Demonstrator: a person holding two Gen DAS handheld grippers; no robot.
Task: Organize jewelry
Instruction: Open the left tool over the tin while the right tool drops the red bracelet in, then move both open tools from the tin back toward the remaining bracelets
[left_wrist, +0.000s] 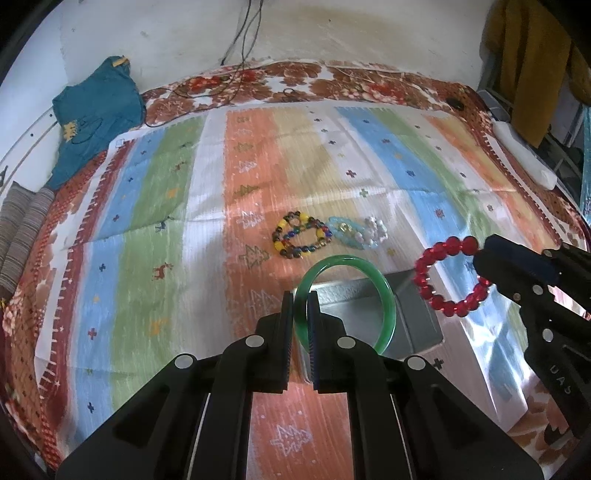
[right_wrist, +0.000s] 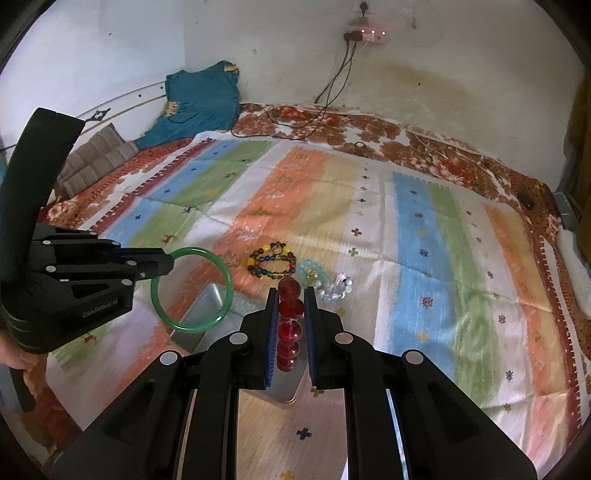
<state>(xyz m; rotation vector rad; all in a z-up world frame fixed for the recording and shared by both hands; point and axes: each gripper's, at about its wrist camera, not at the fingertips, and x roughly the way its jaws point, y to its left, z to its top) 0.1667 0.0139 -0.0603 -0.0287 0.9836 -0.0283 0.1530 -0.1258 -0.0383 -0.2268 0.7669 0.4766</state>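
My left gripper is shut on a green bangle and holds it above a grey metal tray. My right gripper is shut on a red bead bracelet, seen edge-on, also above the tray. In the left wrist view the red bracelet hangs from the right gripper. In the right wrist view the bangle hangs from the left gripper. A multicoloured bead bracelet, a pale blue one and a white one lie on the cloth beyond the tray.
A striped cloth covers a floral bedspread. A teal garment and a rolled striped cushion lie at the left by the wall. Cables run from a wall socket. A white object lies at the right edge.
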